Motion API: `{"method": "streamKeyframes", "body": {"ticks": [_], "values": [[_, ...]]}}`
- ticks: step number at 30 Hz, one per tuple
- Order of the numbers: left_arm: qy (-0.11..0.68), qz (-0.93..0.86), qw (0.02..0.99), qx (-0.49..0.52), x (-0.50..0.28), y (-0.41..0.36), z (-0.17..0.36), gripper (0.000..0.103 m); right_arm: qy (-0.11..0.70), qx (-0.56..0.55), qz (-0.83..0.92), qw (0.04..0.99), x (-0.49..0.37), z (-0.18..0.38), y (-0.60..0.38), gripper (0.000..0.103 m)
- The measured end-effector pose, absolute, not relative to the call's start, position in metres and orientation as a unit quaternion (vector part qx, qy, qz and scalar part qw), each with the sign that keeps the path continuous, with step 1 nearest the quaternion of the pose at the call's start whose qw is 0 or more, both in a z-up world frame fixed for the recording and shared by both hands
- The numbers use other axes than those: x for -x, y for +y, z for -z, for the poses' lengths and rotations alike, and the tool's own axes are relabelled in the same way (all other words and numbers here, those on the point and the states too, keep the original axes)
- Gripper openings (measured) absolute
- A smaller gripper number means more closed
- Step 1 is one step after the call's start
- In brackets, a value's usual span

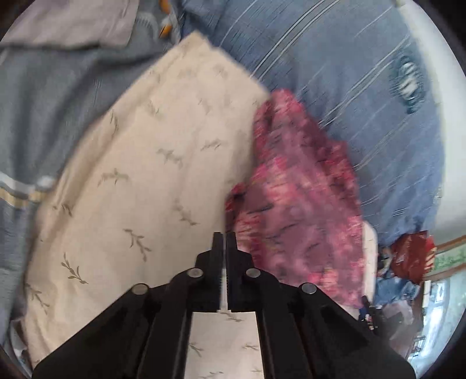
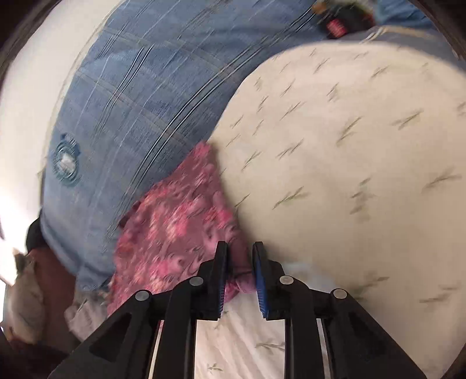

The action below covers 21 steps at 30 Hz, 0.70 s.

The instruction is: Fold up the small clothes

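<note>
A small pink floral garment lies crumpled where a cream leaf-print cloth meets the blue striped bedding. My left gripper is shut, its tips right at the garment's near left edge. No cloth shows between its fingers, so I cannot tell whether a hem is pinched. In the right wrist view the pink garment runs down to my right gripper. That gripper is shut on a bunched fold of the garment, which fills the narrow gap between its blue pads. Both views are blurred.
The cream leaf-print cloth bulges like a pillow to the right of the garment. Blue striped bedding spreads behind. A lilac cloth lies at the far left, and a red item sits past the bed's edge.
</note>
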State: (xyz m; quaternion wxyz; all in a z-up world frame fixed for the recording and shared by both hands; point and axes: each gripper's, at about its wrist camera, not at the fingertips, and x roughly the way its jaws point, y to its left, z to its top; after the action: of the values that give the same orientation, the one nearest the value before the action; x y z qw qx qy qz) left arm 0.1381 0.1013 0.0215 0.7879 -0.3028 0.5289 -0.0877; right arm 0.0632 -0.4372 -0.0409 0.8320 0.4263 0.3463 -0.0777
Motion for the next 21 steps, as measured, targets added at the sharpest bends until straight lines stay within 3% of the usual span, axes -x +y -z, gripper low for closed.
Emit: {"method": "streamKeyframes", "body": {"ticks": [3,5,7,8,11,13,14,17,19,21], "values": [[0.489,0.117,0.817,0.283,-0.137,0.085,-0.063,0.0,0.312,-0.395,0.065,0.862,-0.06,0.009,-0.431,0.02],[0.477,0.141,0.829,0.254,-0.143,0.063,-0.082,0.008,0.31,-0.351,0.043,0.883,-0.069,-0.009,-0.411,0.02],[0.475,0.142,0.843,0.211,-0.151,0.04,-0.089,0.025,0.308,-0.316,0.023,0.897,-0.081,-0.019,-0.39,0.02],[0.478,0.134,0.848,0.187,-0.157,0.027,-0.086,0.028,0.309,-0.303,0.017,0.902,-0.086,-0.022,-0.381,0.02],[0.512,0.114,0.842,0.131,-0.169,0.007,-0.053,0.029,0.326,-0.293,0.017,0.898,-0.101,-0.008,-0.369,0.02],[0.561,0.096,0.816,0.1,-0.182,-0.003,-0.016,0.029,0.38,-0.293,0.032,0.877,-0.114,0.022,-0.37,0.019],[0.559,0.102,0.817,0.098,-0.181,-0.003,-0.009,0.03,0.41,-0.289,0.044,0.864,-0.118,0.04,-0.37,0.01],[0.557,0.103,0.819,0.094,-0.18,0.003,-0.023,0.03,0.392,-0.289,0.034,0.873,-0.111,0.042,-0.374,0.008],[0.548,0.121,0.818,0.126,-0.181,0.012,-0.039,0.03,0.386,-0.288,0.038,0.876,-0.107,0.031,-0.373,0.017],[0.53,0.128,0.826,0.144,-0.183,0.019,-0.058,0.03,0.374,-0.258,0.034,0.89,-0.107,0.016,-0.363,0.016]]}}
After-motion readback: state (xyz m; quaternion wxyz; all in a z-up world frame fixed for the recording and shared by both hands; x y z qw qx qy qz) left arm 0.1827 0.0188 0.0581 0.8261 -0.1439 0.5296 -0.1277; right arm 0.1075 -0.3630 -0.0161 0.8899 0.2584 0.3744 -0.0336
